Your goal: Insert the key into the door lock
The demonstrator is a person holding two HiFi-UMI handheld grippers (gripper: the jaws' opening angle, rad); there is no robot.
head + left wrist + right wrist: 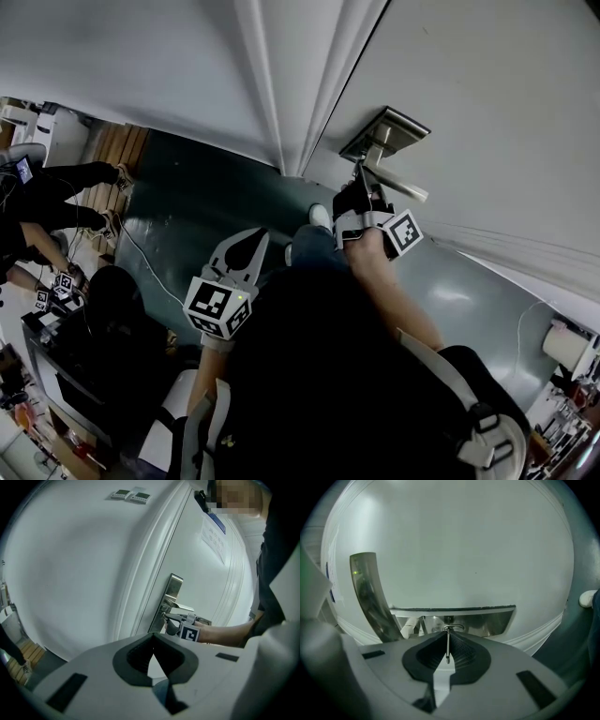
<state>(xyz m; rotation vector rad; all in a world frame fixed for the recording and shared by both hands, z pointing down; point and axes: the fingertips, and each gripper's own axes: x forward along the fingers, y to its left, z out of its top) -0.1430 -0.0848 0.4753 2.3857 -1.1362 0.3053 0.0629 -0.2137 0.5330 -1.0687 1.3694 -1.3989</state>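
The steel lock plate (pixel 384 134) with its lever handle (pixel 398 185) sits on the white door (pixel 487 103). My right gripper (pixel 362 186) is right under the handle, against the plate. In the right gripper view the gripper (pixel 447 638) is shut on a thin metal key (pixel 447 645), which points at the lock plate (pixel 454 619), with the handle (pixel 370 597) curving up on the left. The key's far end meets the plate; the keyhole itself is hidden. My left gripper (pixel 251 240) hangs lower left, away from the door. Its jaws (pixel 153 640) are shut and empty.
A door frame (pixel 281 84) runs left of the door. The dark floor (pixel 206 206) lies below. Another person (pixel 56 187) sits at the far left by desks. A white door stop (pixel 587 598) is near the wall. A paper notice (pixel 213 529) hangs on the door.
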